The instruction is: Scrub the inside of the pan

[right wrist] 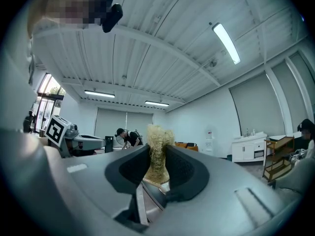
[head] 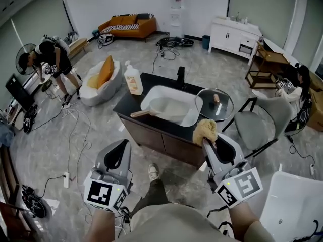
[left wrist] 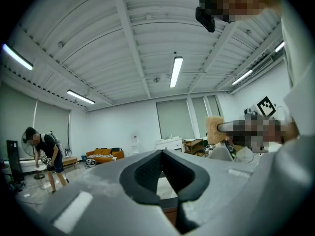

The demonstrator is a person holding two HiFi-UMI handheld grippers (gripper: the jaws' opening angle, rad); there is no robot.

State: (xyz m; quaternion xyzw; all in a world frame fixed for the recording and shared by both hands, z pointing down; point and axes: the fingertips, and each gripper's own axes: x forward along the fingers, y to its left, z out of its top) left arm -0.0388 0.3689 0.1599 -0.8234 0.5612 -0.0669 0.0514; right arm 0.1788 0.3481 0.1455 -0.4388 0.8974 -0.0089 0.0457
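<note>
A white sink basin is set in a dark counter ahead of me. A wooden handle, apparently the pan's, sticks out at the basin's left; the pan's body is hard to make out inside. My right gripper is held up in front of the counter, shut on a tan fibrous scrubber. That scrubber stands pinched between the jaws of the right gripper. My left gripper is lower and left, away from the counter. The left gripper has its jaws shut with nothing between them.
A soap bottle, a black tap and a glass lid stand on the counter. A grey chair is to its right, a white tub at the lower right. A person bends over at far left; cables cross the floor.
</note>
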